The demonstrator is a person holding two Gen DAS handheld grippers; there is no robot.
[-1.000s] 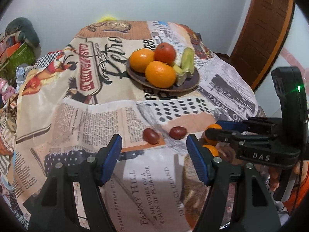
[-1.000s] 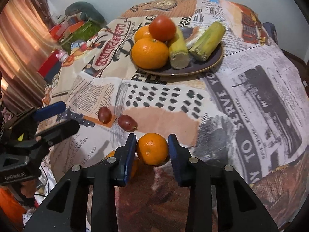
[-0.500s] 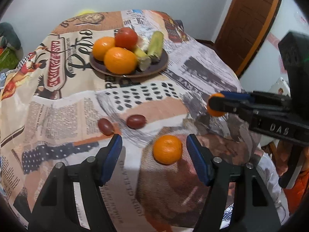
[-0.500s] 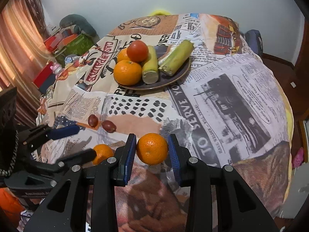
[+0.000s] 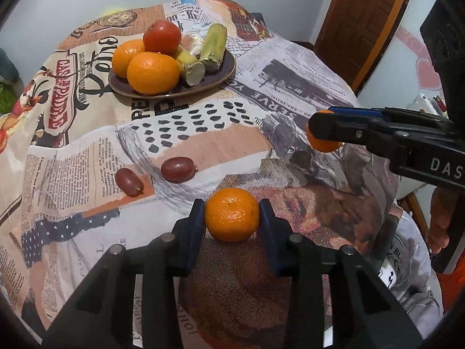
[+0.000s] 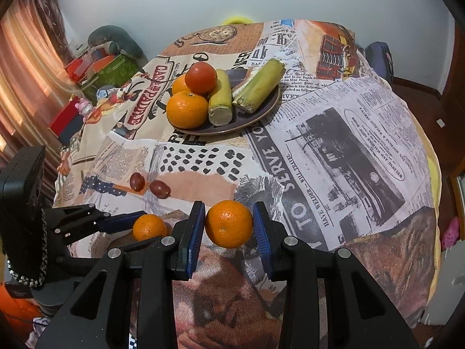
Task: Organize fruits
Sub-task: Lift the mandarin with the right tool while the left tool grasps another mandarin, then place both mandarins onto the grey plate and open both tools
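Between left tool (image 5: 232, 215) pads (blue): mandarin (image 5: 232, 214).

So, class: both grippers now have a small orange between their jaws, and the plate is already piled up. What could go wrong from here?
1. The plate already holds oranges, a tomato and stalks; an added orange may roll off.
2. The left gripper has only just closed on its orange; a round fruit could slip when lifted.
3. The two grapes lie between the grippers and the plate and could get knocked.
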